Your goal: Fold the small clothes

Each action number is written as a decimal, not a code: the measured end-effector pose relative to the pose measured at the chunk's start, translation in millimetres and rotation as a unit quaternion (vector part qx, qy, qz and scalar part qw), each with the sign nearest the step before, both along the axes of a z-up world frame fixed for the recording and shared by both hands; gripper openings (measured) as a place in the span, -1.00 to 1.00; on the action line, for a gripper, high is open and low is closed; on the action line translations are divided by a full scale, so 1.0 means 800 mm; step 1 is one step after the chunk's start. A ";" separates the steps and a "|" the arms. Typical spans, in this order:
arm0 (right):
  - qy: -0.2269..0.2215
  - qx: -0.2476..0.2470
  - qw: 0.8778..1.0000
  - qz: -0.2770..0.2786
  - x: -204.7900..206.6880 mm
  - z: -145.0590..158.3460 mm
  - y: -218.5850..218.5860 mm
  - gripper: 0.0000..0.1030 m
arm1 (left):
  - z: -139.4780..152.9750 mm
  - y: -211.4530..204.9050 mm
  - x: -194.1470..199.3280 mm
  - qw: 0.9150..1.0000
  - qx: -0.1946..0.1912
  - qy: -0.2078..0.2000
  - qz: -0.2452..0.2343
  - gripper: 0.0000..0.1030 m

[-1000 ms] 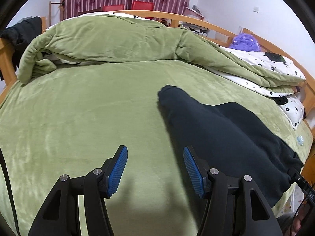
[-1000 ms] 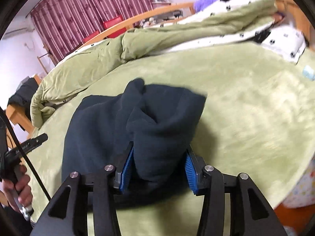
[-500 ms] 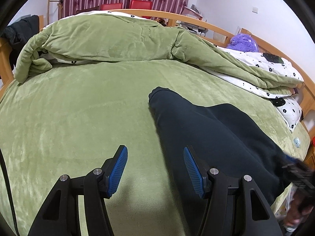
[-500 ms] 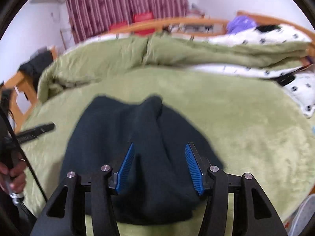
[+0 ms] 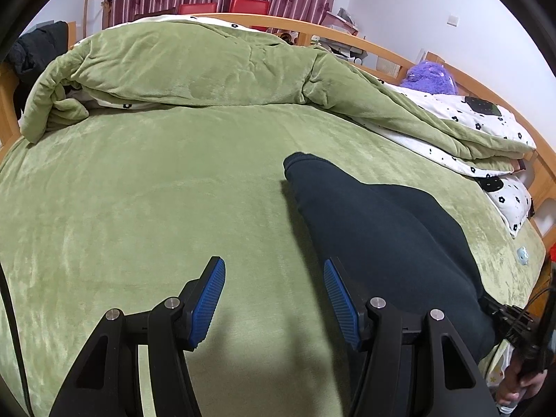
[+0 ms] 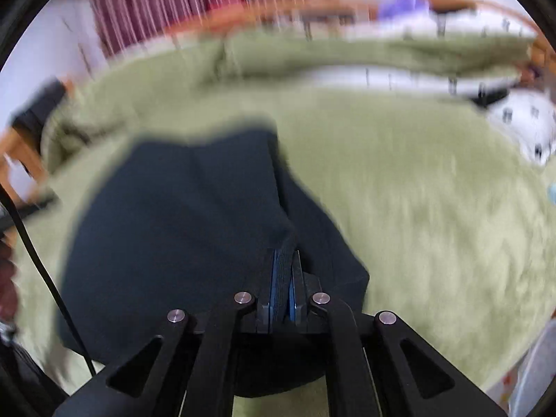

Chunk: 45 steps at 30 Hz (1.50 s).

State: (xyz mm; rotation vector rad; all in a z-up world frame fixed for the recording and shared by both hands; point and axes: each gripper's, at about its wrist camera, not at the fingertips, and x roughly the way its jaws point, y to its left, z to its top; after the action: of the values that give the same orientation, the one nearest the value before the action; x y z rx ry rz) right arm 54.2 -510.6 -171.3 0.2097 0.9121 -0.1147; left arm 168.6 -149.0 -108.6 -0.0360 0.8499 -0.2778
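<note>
A dark navy garment [image 5: 378, 229] lies on the green bed cover [image 5: 156, 208], running from the middle of the bed toward the near right edge. My left gripper [image 5: 274, 292] is open and empty, hovering just left of the garment's near part. In the blurred right wrist view the garment [image 6: 180, 229] spreads out in front, and my right gripper [image 6: 284, 271] is shut on a raised fold of its near edge.
A rolled green quilt [image 5: 194, 69] with a white dotted lining lies along the far side. A wooden bed frame [image 5: 365, 41] rings the bed. A purple plush toy [image 5: 429, 78] and pillows sit at the far right. The right hand [image 5: 521, 378] shows at the bed's near right edge.
My right gripper has closed on a fold of the dark garment; half a second ago its jaws were wide open over it. The right view is moving fast. The left gripper stays open.
</note>
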 end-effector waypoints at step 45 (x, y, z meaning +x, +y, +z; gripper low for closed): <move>-0.083 -0.069 0.992 -0.059 -0.198 0.171 0.061 0.86 | 0.113 -0.009 -0.252 0.997 0.014 -0.070 -0.039 0.60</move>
State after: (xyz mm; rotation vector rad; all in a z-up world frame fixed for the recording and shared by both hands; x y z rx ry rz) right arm -103.9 -461.7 -34.2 0.1420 0.7227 -0.2652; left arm -32.8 -155.8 -17.9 0.0430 0.7162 -0.3387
